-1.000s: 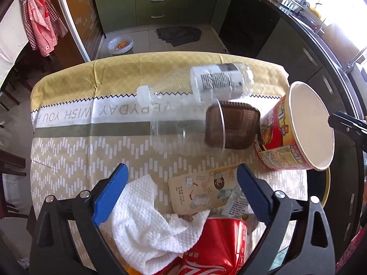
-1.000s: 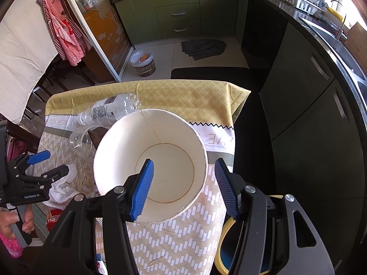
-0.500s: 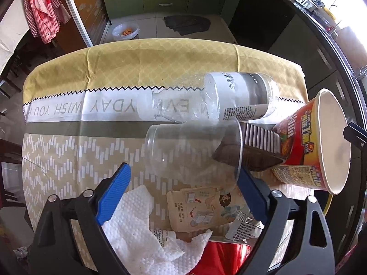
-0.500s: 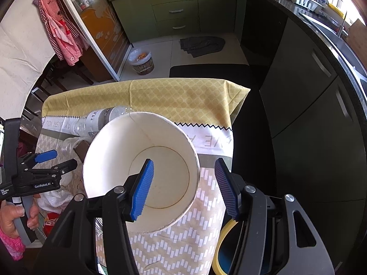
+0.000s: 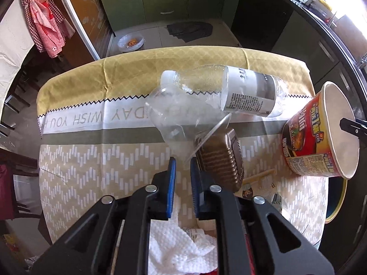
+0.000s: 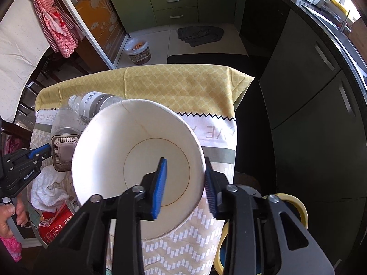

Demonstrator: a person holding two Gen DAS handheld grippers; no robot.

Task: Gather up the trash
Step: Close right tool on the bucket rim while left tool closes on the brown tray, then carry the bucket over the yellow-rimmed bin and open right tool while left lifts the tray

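Note:
My left gripper (image 5: pixel 182 162) is closing, and its blue pads pinch the rim of a clear plastic cup (image 5: pixel 174 116), which is tilted up off the tablecloth. A clear bottle (image 5: pixel 247 91) lies behind the cup. A brown ribbed tray (image 5: pixel 220 160) leans just right of it. The red noodle cup (image 5: pixel 305 142) lies at the table's right edge. My right gripper (image 6: pixel 184 167) is closing astride the noodle cup's (image 6: pixel 128 151) wall. One pad is inside, still apart from the wall, and the other is outside at the rim.
A white paper towel (image 5: pixel 179 247), a printed wrapper (image 5: pixel 250 190) and a red can (image 6: pixel 55 220) lie at the table's near side. A yellow-rimmed bin (image 6: pixel 296 204) stands below the right edge. A person's hand (image 6: pixel 9 213) holds the left gripper (image 6: pixel 43 151). Dark cabinets run along the right.
The left jaws went from wide open to pinching the clear cup's rim, and the cup tipped up. The right jaws narrowed around the noodle cup's wall and came closer to it.

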